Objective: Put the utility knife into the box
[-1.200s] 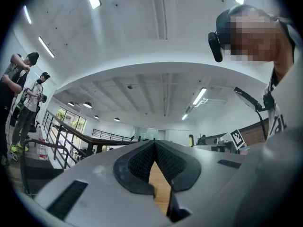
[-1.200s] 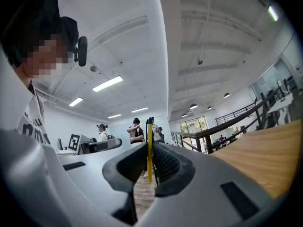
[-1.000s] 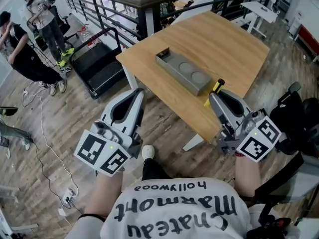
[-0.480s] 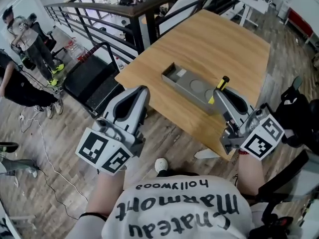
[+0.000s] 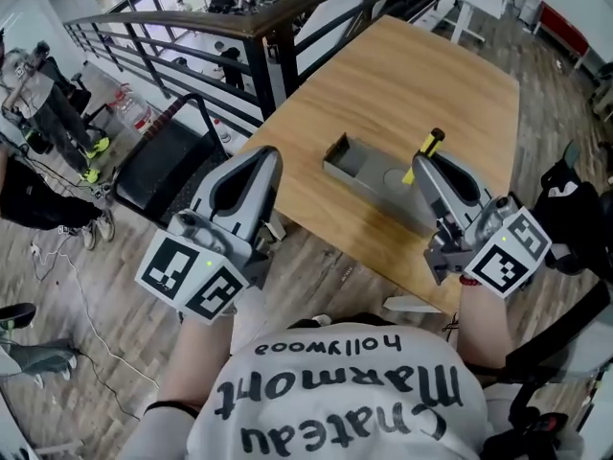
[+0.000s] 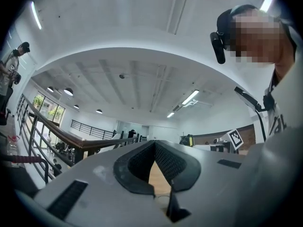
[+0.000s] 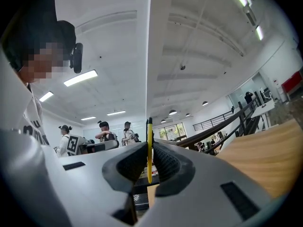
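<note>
Right gripper view: utility knife (image 7: pixel 149 129) clamped inside right gripper (image 7: pixel 149 149); left gripper (image 6: pixel 155 146) closed.

The box (image 5: pixel 362 187) is set on the table (image 5: pixel 460 75); the utility knife (image 5: pixel 426 149) is held at its 2 o'clock, the left gripper (image 5: pixel 260 158) at 9 o'clock.

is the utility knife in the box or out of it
Out. The utility knife is clamped in the fingers of the right gripper, held over the table beside the grey box, not inside it.
</note>
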Tool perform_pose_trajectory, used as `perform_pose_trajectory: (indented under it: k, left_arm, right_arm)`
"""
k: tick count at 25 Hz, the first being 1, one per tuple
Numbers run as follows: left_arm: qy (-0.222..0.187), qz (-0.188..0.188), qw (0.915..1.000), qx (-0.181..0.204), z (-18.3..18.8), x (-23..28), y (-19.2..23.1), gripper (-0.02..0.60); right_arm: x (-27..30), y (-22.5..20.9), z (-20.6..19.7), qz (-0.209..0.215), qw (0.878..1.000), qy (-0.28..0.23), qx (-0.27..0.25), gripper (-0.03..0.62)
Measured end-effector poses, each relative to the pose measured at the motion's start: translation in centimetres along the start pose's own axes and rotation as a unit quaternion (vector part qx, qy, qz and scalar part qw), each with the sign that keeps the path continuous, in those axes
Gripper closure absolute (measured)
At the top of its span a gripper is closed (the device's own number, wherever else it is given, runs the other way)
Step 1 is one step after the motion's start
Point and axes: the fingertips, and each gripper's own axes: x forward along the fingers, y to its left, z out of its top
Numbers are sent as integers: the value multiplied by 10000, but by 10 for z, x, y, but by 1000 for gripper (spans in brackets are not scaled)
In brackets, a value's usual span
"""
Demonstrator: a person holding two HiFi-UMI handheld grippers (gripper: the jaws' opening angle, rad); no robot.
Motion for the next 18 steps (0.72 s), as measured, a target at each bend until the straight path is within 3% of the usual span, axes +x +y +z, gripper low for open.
perform_pose_trajectory:
  k: [10,18]
  left_arm:
    - [139,-177,9996,-175,-18,40,24,574]
    - [243,-55,9991,-354,-32,87,63,574]
  right_arm:
    - [33,-17,0,34,9999,93,-38,554]
    - [81,-66,-3,231,9992,310,75,553]
